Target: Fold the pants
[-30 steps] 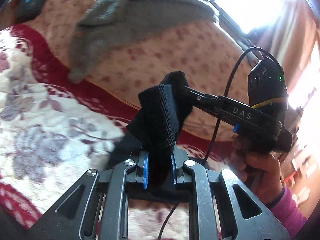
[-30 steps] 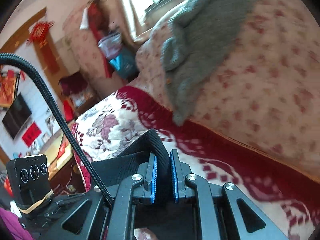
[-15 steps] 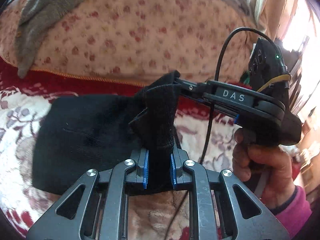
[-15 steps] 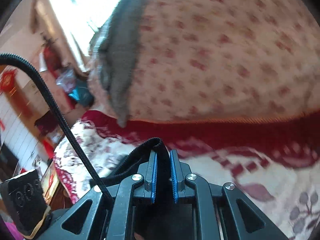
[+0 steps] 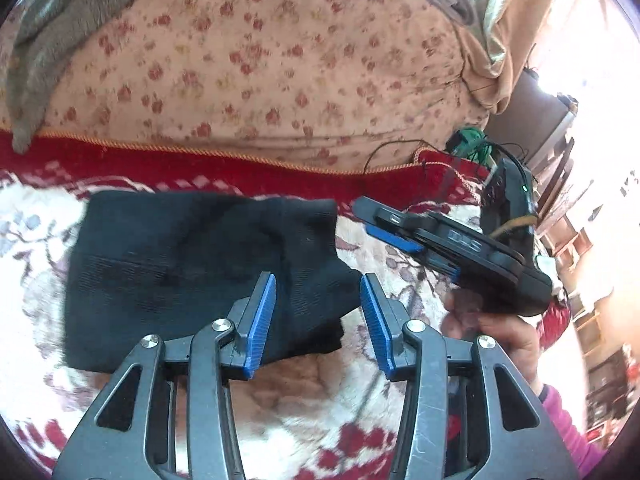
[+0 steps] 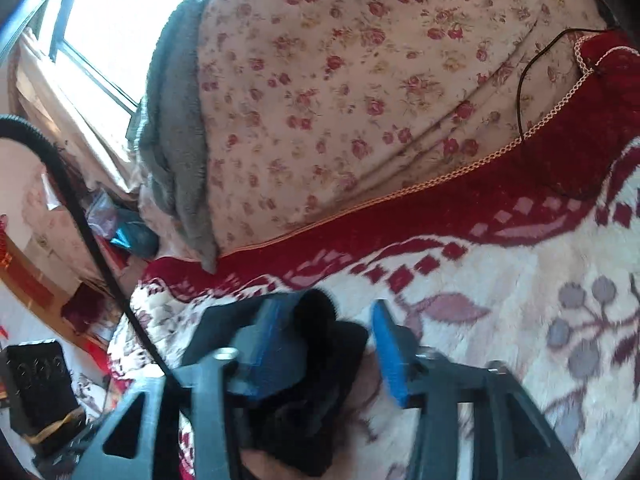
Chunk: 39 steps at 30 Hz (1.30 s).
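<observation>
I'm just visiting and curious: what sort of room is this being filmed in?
Most likely a lived-in bedroom at home. The black pants lie on a red and cream floral blanket, a bulky rose-print quilt is heaped behind them, and a sunlit window stands beside cluttered furniture.

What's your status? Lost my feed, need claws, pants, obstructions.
Both claws just opened, left claw, right claw, nothing pinched. Black pants folded, lying on floral blanket. Nothing in the way.
</observation>
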Each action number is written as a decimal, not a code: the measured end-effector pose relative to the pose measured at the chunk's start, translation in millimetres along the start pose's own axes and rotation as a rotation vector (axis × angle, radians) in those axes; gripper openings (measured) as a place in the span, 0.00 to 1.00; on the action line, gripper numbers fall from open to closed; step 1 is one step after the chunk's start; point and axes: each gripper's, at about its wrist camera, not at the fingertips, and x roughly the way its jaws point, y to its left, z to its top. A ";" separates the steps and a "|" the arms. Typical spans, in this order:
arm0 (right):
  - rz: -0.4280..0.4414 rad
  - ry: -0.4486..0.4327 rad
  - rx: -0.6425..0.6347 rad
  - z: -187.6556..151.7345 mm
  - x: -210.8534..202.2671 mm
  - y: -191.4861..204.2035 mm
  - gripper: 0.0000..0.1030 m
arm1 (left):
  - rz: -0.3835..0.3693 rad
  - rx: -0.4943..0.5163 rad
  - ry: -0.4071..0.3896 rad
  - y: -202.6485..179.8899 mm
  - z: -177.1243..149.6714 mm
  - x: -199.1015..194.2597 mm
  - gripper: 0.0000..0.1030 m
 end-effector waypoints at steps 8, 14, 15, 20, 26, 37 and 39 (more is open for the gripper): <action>0.017 0.054 0.004 -29.1 -6.3 18.1 0.61 | 0.239 -0.035 -0.024 67.2 -6.3 -18.7 0.42; -0.001 0.098 -0.006 -40.8 11.6 30.8 0.62 | 0.314 -0.137 -0.013 108.1 -8.3 -16.6 0.42; -0.026 0.110 -0.015 -39.9 16.9 33.4 0.62 | 0.318 -0.141 -0.015 110.3 -8.6 -15.9 0.42; -0.062 0.152 -0.031 -34.2 38.4 35.2 0.56 | 0.316 -0.135 -0.015 108.4 -7.0 -6.8 0.42; -0.111 0.118 -0.122 -37.8 29.3 43.8 0.14 | 0.369 -0.089 -0.013 98.7 -4.3 7.1 0.42; -0.182 0.095 -0.067 -52.0 27.2 24.7 0.22 | 0.420 -0.063 -0.012 97.5 -6.1 25.1 0.42; -0.192 0.088 -0.046 -51.5 24.3 23.4 0.30 | 0.432 -0.052 -0.014 96.3 -7.4 26.8 0.42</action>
